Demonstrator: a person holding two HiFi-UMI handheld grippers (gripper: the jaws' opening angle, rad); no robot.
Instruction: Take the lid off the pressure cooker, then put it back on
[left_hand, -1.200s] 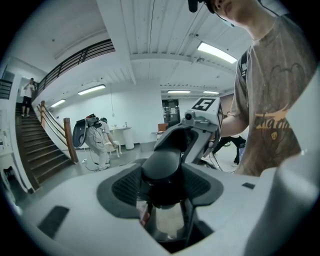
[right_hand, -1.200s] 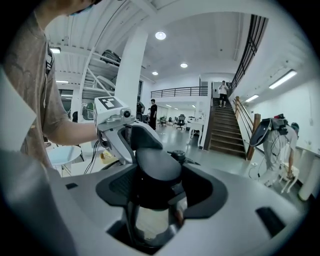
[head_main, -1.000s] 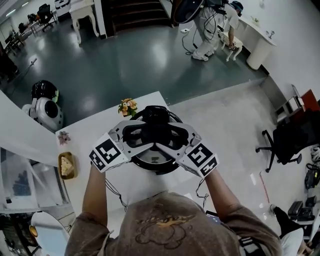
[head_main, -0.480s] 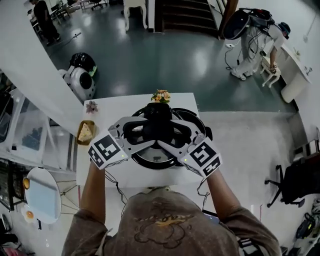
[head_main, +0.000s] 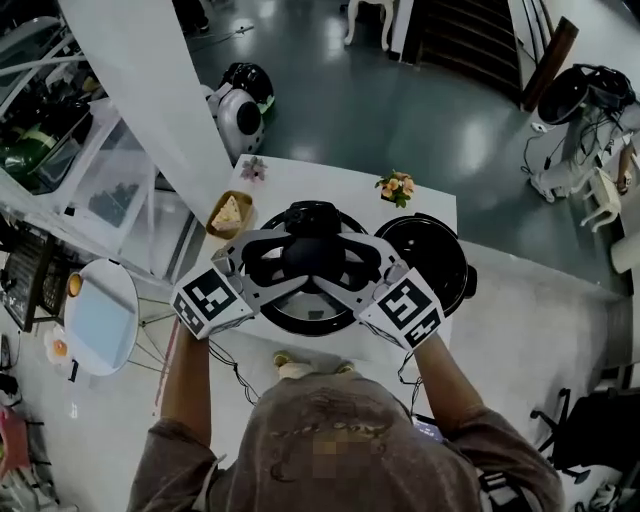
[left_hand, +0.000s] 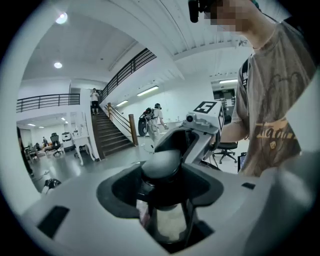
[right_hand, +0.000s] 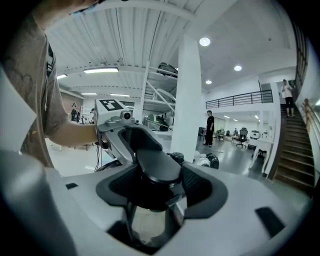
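Both grippers hold the glass lid (head_main: 312, 312) by its black knob (head_main: 308, 256), one from each side. My left gripper (head_main: 272, 268) and right gripper (head_main: 352, 268) are each shut on that knob, and the lid hangs over the white table (head_main: 312, 186), left of the open black pressure cooker (head_main: 426, 262). In the left gripper view the knob (left_hand: 161, 162) fills the left gripper's (left_hand: 162, 186) jaws, with the right gripper's body beyond it. The right gripper view shows the knob (right_hand: 157, 166) in the right gripper's (right_hand: 152, 189) jaws. The table under the lid is hidden.
On the table stand a small flower pot (head_main: 397, 185), a plate with a cake slice (head_main: 228, 214) and a tiny flower (head_main: 253, 168). A round white table (head_main: 98, 316) is at the left, a white column (head_main: 150, 80) and a floor robot (head_main: 240, 100) behind.
Both grippers carried the lid leftward off the cooker, whose open pot now shows at the right. The head view has swung round over the table.
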